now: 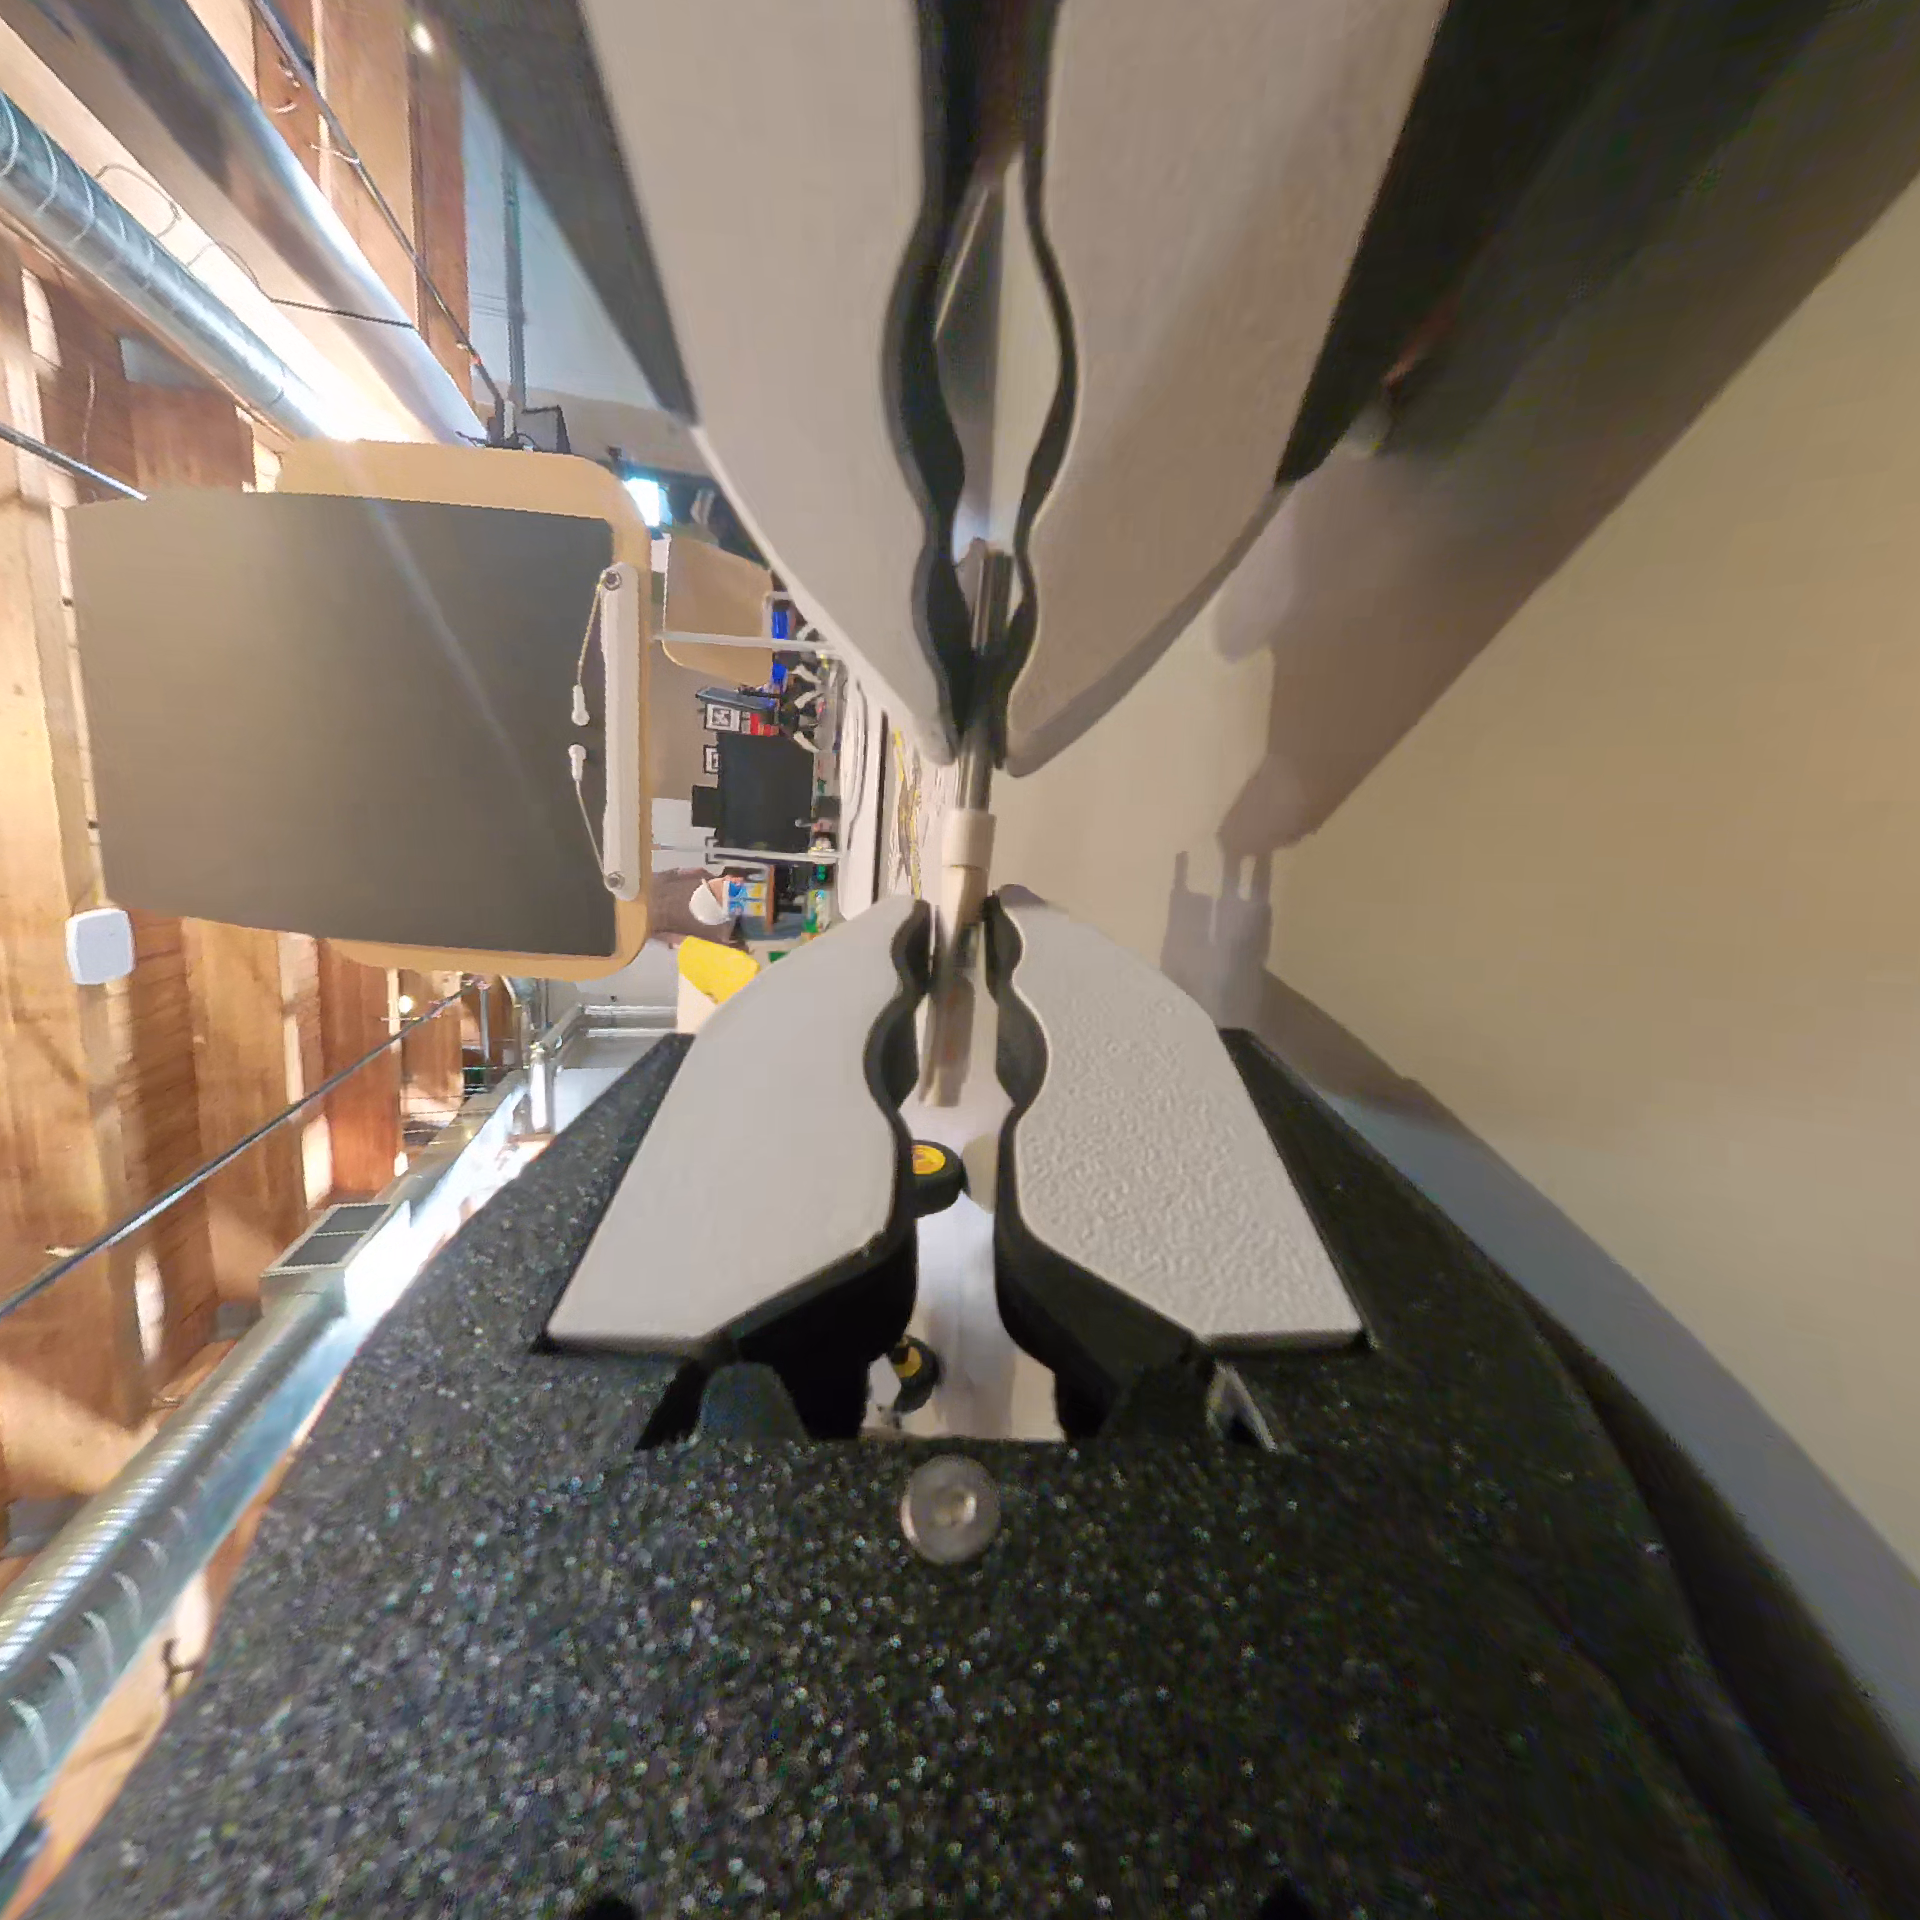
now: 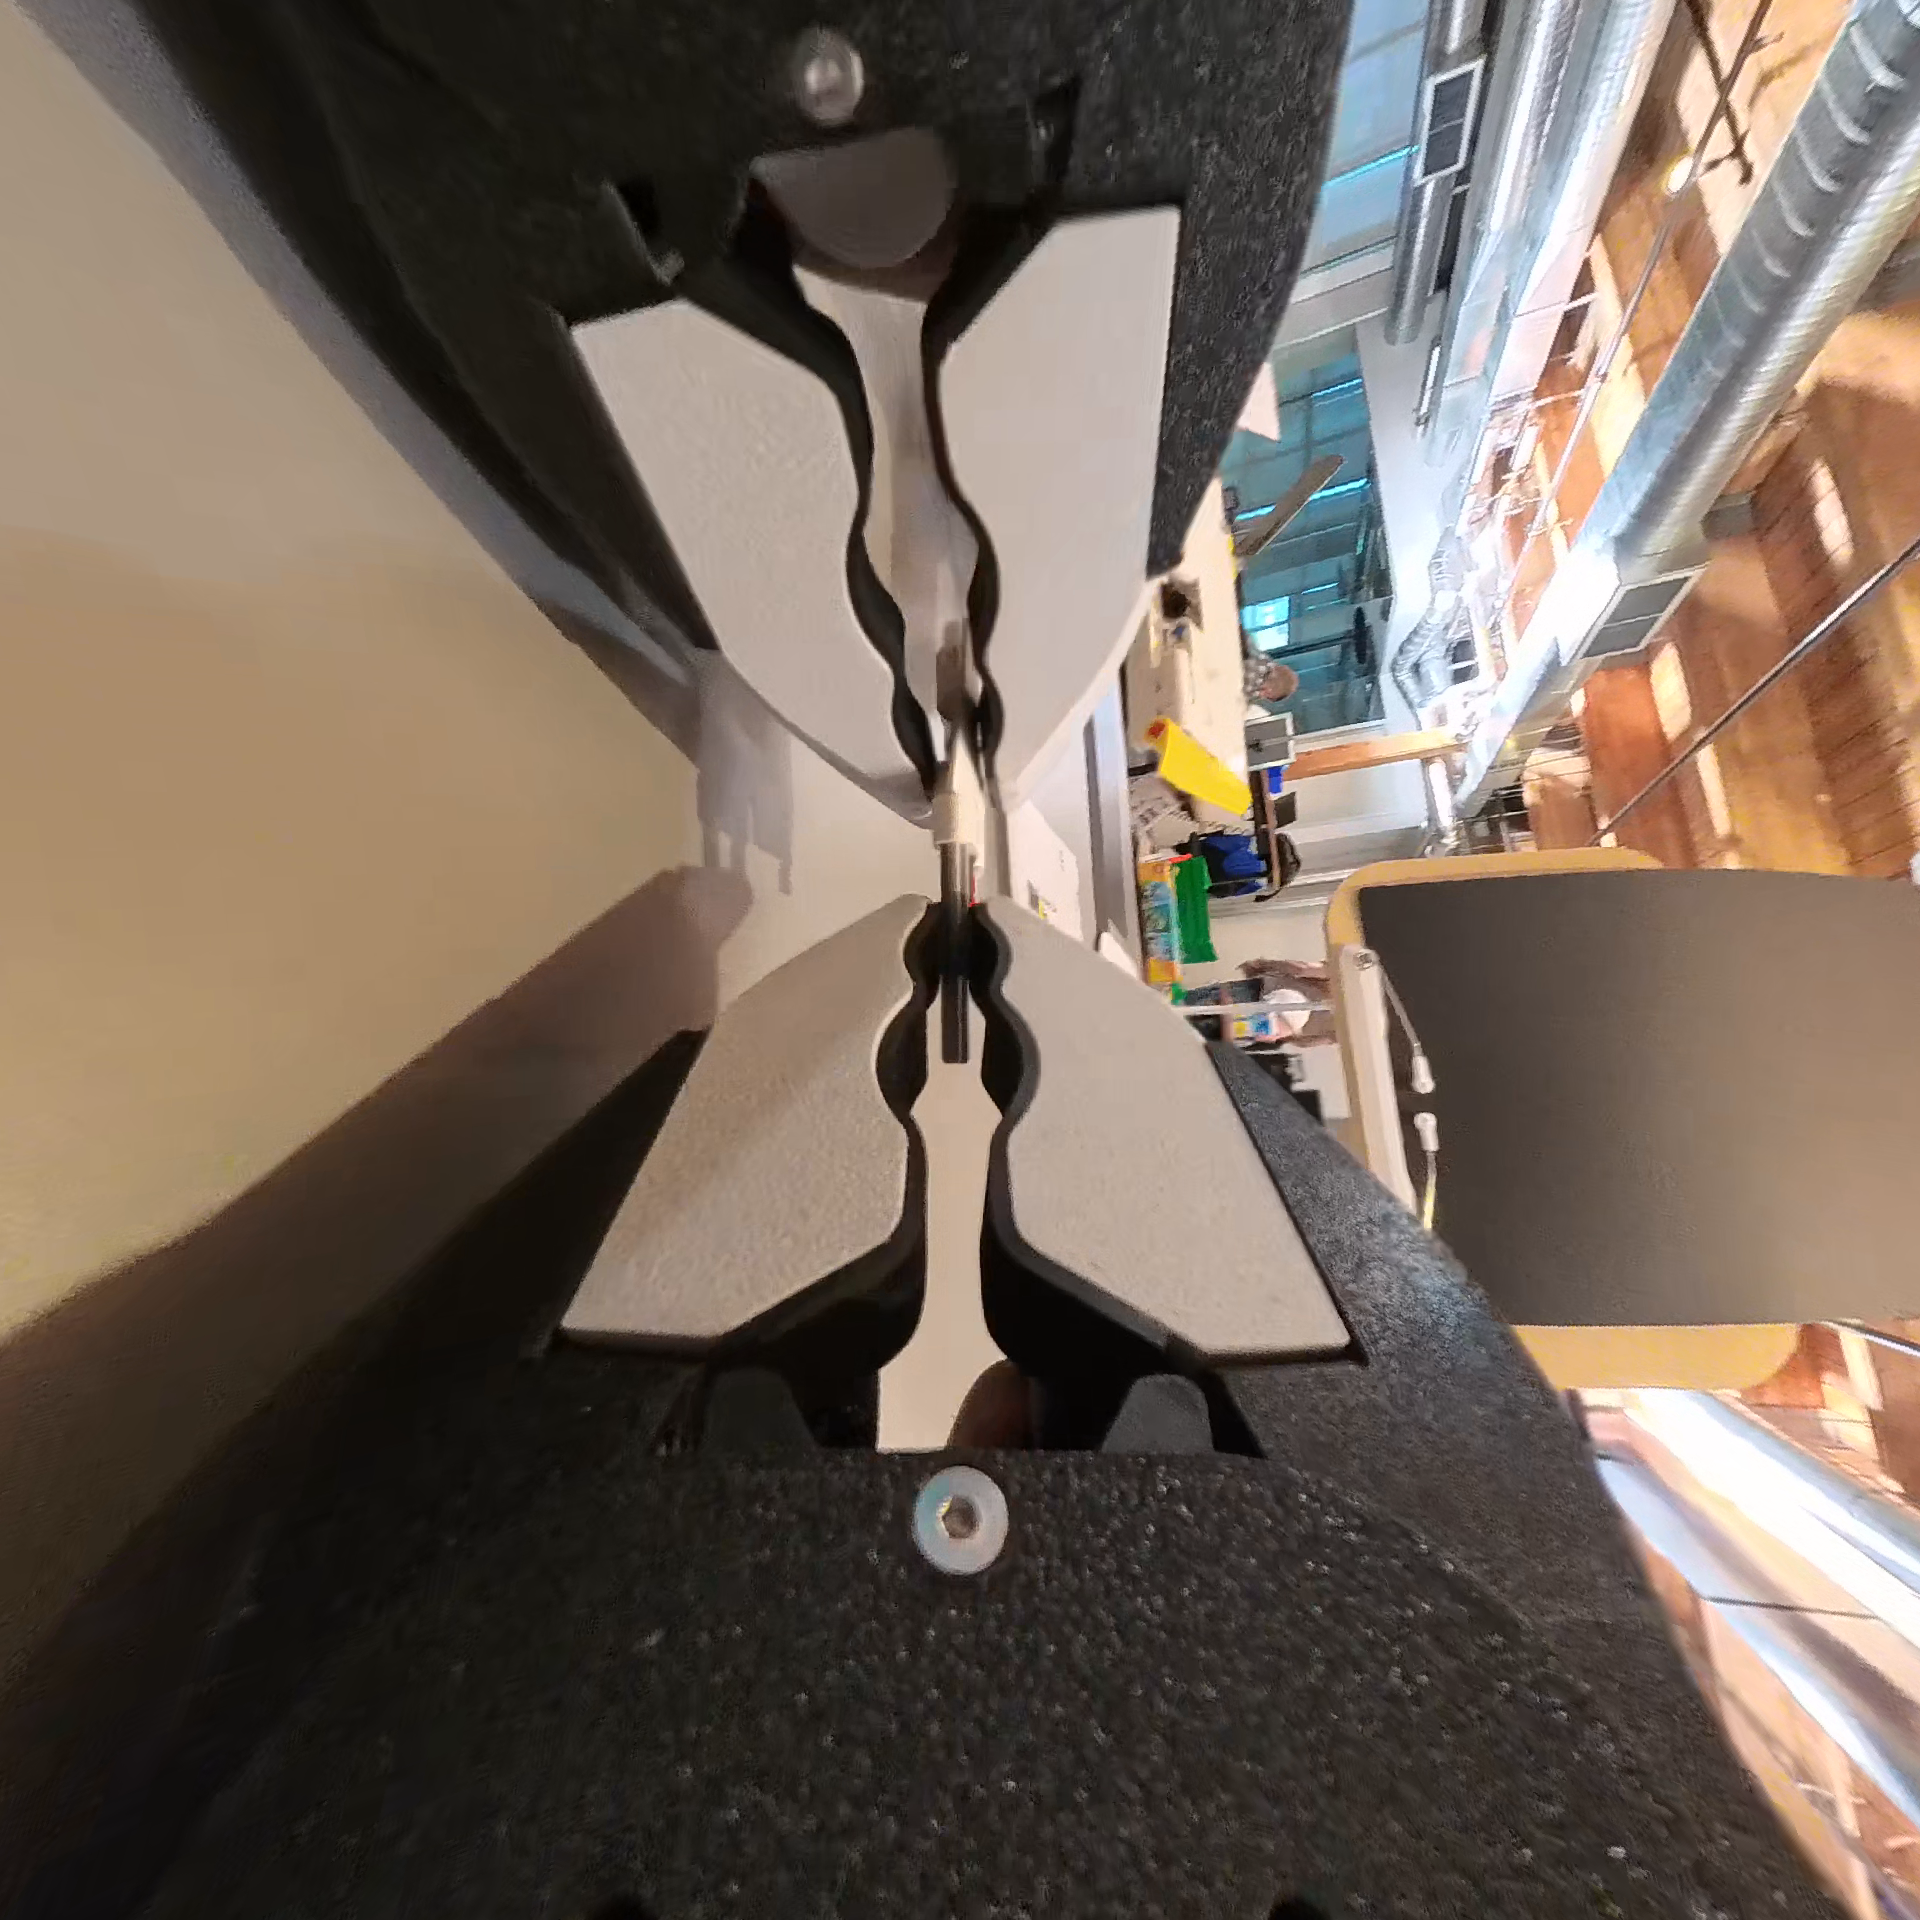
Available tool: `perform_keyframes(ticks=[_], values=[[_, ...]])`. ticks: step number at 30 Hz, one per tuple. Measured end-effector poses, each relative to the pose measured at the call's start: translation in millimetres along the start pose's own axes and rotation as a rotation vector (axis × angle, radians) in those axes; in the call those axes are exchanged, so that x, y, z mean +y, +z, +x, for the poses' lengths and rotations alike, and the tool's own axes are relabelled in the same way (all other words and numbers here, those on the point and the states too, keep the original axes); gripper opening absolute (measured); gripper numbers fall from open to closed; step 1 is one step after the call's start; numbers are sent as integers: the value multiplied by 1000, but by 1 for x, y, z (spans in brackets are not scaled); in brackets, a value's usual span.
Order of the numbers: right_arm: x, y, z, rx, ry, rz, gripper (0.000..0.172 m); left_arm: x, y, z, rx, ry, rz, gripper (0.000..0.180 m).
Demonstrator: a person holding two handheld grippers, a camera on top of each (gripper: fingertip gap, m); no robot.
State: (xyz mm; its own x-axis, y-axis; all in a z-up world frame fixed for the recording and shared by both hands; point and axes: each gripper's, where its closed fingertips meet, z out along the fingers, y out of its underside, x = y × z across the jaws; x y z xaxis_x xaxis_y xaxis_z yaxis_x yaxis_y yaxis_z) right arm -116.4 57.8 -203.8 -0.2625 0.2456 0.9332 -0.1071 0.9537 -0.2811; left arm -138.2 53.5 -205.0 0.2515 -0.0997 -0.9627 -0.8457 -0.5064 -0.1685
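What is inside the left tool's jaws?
The left tool is shut on the white end of a thin rod-like piece. Its dark metal end sits in the right tool opposite. A white collar shows between them. The pad contact is partly hidden.

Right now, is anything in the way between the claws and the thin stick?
Nothing visible is. Both claws already pinch the stick: the left claw grips its white end, the right claw its dark end, tips facing each other.
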Motion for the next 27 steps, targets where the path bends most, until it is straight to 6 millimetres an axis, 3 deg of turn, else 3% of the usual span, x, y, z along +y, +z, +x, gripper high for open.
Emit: perform_keyframes(ticks=[9,14,20,23,27], values=[[12,-5,18,114,-106,61,4,0,-10,-9,146,-358,143,30],[14,-7,21,128,-133,83,5,-5,-18,-5,322,-587,213,41],[10,-19,26,169,-195,161,4,-15,-36,-8,673,-1102,329,45],[6,-29,30,198,-219,221,4,-13,-42,-20,859,-1427,410,44],[-3,-42,32,236,-295,311,4,-21,-51,-26,1111,-1670,485,44]])
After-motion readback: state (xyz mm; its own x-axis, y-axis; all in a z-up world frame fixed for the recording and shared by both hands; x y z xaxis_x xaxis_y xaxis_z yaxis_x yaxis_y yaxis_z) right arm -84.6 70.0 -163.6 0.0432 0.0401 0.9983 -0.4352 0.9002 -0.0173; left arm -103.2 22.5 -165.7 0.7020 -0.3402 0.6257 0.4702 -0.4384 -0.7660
